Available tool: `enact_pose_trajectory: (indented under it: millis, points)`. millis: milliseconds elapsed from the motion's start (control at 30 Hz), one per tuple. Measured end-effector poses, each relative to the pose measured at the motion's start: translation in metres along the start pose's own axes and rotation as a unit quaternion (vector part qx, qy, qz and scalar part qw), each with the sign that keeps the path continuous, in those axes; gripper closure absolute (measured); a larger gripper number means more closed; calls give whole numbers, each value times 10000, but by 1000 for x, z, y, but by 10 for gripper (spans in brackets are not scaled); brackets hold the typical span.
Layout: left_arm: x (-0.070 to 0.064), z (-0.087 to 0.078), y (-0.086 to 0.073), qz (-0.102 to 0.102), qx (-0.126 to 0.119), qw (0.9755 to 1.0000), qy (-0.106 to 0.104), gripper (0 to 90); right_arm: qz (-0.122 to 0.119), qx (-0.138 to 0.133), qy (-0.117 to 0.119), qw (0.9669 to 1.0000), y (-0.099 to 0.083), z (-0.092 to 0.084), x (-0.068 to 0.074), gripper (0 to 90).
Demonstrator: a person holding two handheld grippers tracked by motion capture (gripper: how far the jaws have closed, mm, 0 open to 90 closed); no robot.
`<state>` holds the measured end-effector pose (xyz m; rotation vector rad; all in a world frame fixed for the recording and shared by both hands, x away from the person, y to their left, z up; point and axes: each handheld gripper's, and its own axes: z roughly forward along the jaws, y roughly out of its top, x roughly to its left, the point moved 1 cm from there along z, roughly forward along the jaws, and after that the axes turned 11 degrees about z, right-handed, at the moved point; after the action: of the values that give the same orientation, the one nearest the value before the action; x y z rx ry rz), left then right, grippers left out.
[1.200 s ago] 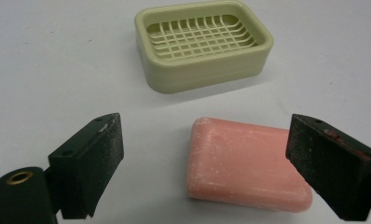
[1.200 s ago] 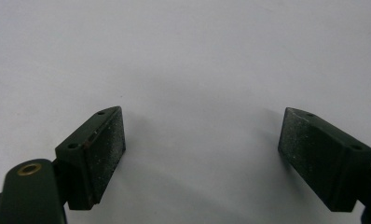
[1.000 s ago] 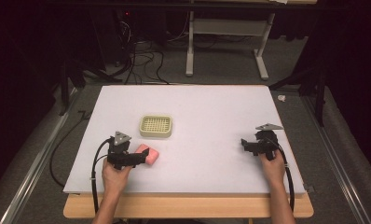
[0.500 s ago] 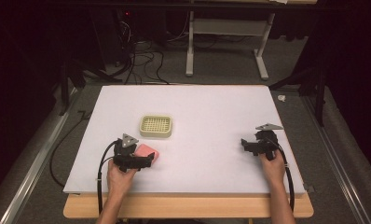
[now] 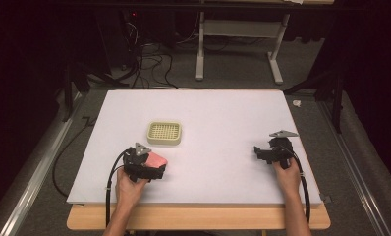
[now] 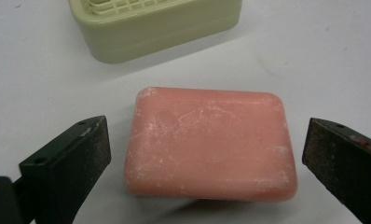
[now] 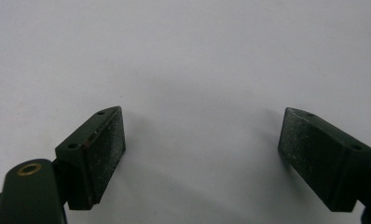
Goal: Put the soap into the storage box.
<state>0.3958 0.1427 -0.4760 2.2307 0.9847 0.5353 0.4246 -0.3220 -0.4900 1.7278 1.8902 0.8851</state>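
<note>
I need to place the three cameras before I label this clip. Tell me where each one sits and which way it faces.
High view: above the person's side, looking forward and down on the table; forearms, both hands, both tools show.
Left gripper view: on the left tool, open jaws either side of the pink soap, dish beyond.
Right gripper view: on the right tool, open over bare table.
Shared: high and left views show soap and dish.

- Left hand-held gripper (image 5: 156, 171): black body, grey three-cornered plate on top, black cable trailing.
- Right hand-held gripper (image 5: 259, 152): same build; dark, scuffed jaw pads, brass-coloured screw.
</note>
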Motion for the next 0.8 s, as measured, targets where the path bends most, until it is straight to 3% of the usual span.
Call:
enact_pose_trajectory:
  millis: [333,633,800]
  points:
    - [-6,9,0,182,206,9996,54,28,0,0,-1,10000,0,0,0,152]
    - [-5,13,-7,45,189,9998,-3,44,-5,-1,-3,10000,0,0,0,152]
    - [-6,12,-8,69,144,9999,6,79,-1,-1,-1,10000,0,0,0,152]
